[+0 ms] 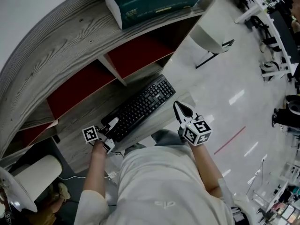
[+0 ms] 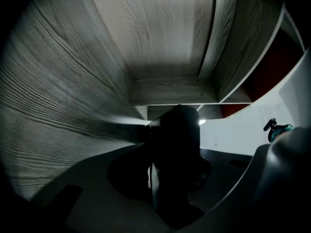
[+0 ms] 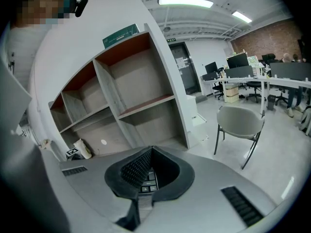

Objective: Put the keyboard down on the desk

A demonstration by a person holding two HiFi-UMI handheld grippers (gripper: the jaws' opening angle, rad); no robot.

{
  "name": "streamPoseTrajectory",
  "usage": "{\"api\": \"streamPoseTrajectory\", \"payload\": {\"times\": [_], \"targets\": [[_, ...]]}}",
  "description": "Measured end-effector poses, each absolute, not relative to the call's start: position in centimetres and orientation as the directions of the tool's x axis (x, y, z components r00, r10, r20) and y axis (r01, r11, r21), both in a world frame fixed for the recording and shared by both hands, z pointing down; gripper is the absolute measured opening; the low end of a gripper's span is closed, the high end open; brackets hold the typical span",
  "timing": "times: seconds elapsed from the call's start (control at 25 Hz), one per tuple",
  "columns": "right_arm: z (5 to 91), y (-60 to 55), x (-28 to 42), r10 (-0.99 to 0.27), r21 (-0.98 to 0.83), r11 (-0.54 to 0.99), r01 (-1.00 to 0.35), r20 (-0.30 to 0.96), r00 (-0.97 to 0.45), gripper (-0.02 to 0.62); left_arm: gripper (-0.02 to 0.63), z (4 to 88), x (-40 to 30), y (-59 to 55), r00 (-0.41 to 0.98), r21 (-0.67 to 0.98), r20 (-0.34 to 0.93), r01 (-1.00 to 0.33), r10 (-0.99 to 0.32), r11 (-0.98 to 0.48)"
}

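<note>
A black keyboard (image 1: 140, 107) lies slantwise along the grey wooden desk (image 1: 77, 146), below the shelves. My left gripper (image 1: 111, 125) is at its near left end, shut on that end. In the left gripper view the end shows only as a dark shape (image 2: 177, 140) between the jaws. My right gripper (image 1: 180, 108) hovers by the desk's front edge, right of the keyboard, shut and holding nothing. Through the gap behind the right gripper's (image 3: 150, 149) closed tips, a few keys (image 3: 145, 182) show. I cannot tell whether the keyboard rests fully on the desk.
Shelf compartments with red backs (image 1: 140, 53) rise behind the desk, with a dark green box (image 1: 154, 1) on top. A grey chair (image 1: 208, 36) (image 3: 240, 123) stands on the shiny floor to the right. A white rounded seat (image 1: 37, 172) is at lower left.
</note>
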State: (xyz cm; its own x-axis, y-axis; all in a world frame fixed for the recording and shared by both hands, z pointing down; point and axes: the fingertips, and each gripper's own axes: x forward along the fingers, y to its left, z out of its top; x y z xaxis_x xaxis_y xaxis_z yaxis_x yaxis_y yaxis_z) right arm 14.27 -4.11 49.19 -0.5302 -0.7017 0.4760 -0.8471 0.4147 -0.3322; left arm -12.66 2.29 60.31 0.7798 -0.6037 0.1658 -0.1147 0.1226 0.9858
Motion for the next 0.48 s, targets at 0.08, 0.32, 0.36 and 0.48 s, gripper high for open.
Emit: {"api": "streamPoseTrajectory", "payload": {"times": [0.08,0.32,0.36,0.48], "targets": [[49.4,-4.1,14.4,-0.698,-0.333,0.415,-0.847,0.481,-0.531,0.028,0.110,60.9,-12.5,2.0,0.790,0.987,0.158,-0.101,-0.592,0.128],[50.0,-3.8,14.8,-0.687,-0.333,0.411,-0.849,0.498,-0.528,0.028,0.106,62.7,-12.2,1.2,0.798,0.983,0.164,-0.082,-0.579,0.165],[50.1,-3.8,14.8,-0.684,-0.332,0.412,-0.849,0.503,-0.529,0.028,0.106,63.0,-12.3,1.1,0.798,0.982,0.171,-0.088,-0.578,0.170],[50.6,-3.6,15.1,-0.674,-0.333,0.411,-0.849,0.516,-0.528,0.028,0.104,63.8,-12.4,0.6,0.796,0.979,0.181,-0.089,-0.578,0.184]]}}
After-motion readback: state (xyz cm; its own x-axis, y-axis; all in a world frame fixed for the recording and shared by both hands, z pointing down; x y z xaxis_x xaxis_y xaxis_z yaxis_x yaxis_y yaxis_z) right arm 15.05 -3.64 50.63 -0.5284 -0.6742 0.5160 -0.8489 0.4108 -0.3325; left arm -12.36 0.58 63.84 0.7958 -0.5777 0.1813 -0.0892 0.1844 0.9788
